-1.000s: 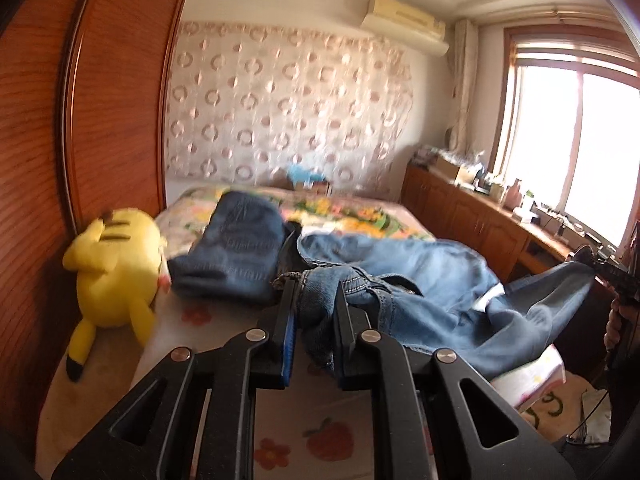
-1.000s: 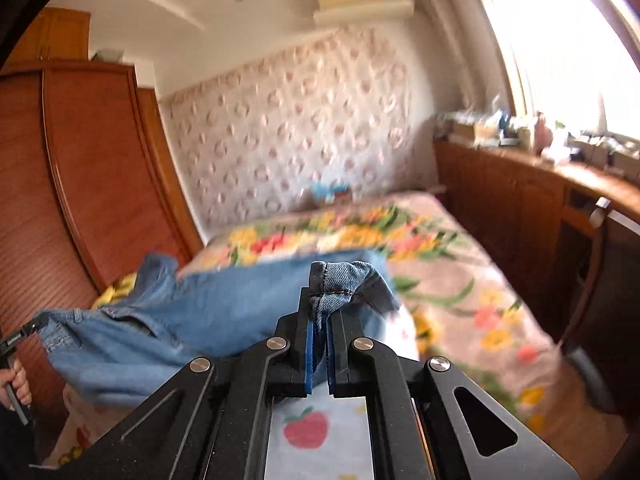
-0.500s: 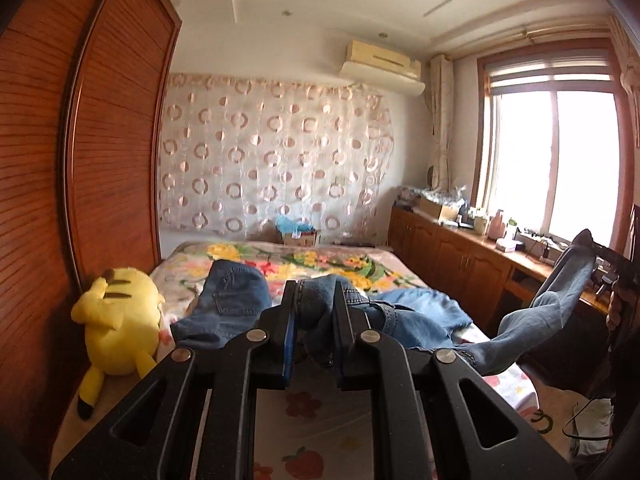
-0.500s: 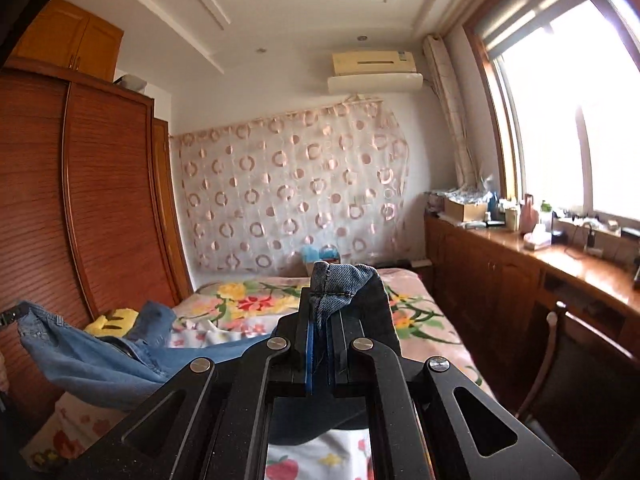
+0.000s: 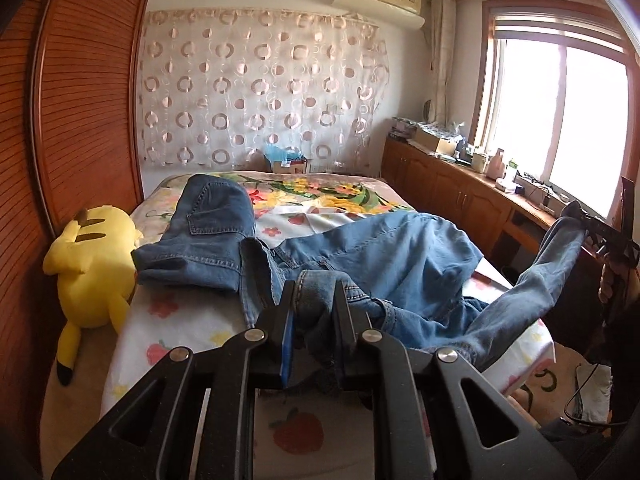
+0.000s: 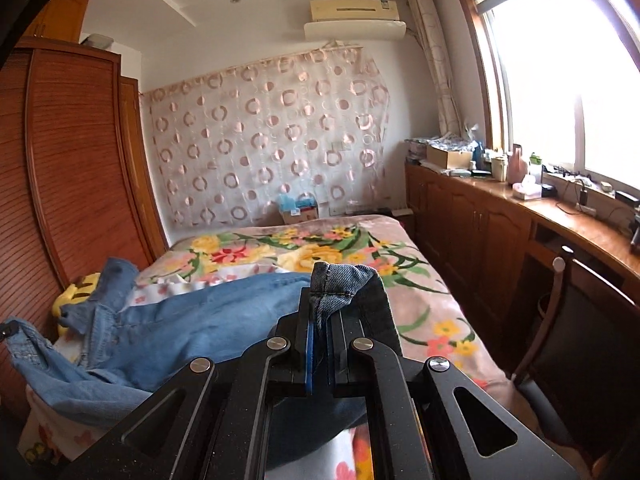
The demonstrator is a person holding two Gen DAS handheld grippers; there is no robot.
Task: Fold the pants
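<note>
A pair of light blue jeans (image 5: 384, 256) lies spread across the near part of the bed (image 5: 320, 196). My left gripper (image 5: 314, 312) is shut on a bunched part of the jeans near the waistband. My right gripper (image 6: 320, 320) is shut on a hem (image 6: 340, 276) of the same jeans (image 6: 192, 320). In the left wrist view the right gripper (image 5: 600, 232) holds a leg end up at the far right, off the bed's edge. In the right wrist view the cloth runs left to the other end (image 6: 24, 340).
A folded darker pair of jeans (image 5: 208, 224) lies on the bed's left. A yellow plush toy (image 5: 88, 264) lies between bed and wooden wardrobe (image 5: 80, 100). A wooden counter (image 6: 520, 216) under the window lines the right side. A dark chair (image 6: 576, 320) stands near it.
Both grippers have come down from a raised position. The jeans, lifted half a second ago, now lie lower and spread over the bed, with the right-held leg still up.
</note>
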